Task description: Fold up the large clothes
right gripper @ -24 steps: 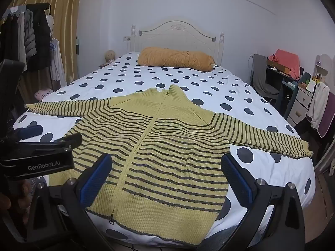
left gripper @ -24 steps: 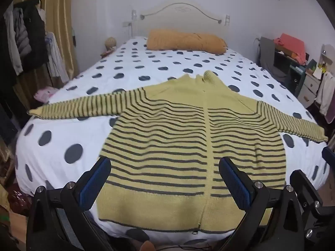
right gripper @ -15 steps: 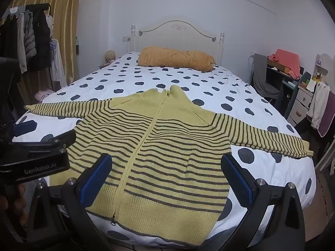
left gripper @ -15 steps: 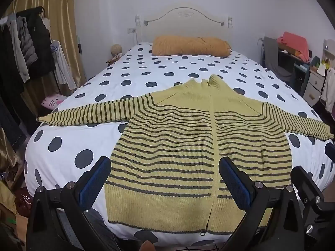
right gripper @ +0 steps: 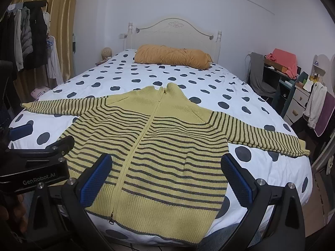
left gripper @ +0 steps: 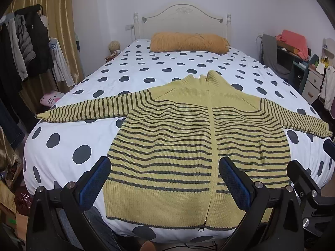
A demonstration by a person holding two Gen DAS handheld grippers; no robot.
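A yellow zip-up sweater (left gripper: 188, 138) with dark stripes lies flat and face up on the bed, hem toward me, both sleeves spread out sideways. The right wrist view shows the same sweater (right gripper: 159, 146). My left gripper (left gripper: 165, 179) hovers above the hem, jaws wide open with nothing between the blue pads. My right gripper (right gripper: 165, 177) also hangs open over the hem, empty. The left gripper's body (right gripper: 37, 167) shows at the left edge of the right wrist view, and part of the right gripper (left gripper: 309, 184) appears at the right of the left wrist view.
The bed (left gripper: 88, 129) has a white cover with dark dots and a cream headboard (left gripper: 182, 23). An orange bolster pillow (left gripper: 188, 42) lies at its head. A clothes rack (left gripper: 25, 41) stands on the left. A desk and drawers (left gripper: 303, 67) crowd the right side.
The left wrist view has swung so the sweater sits lower and more to the right, with more wall showing. The right wrist view has barely shifted. Both grippers stay open.
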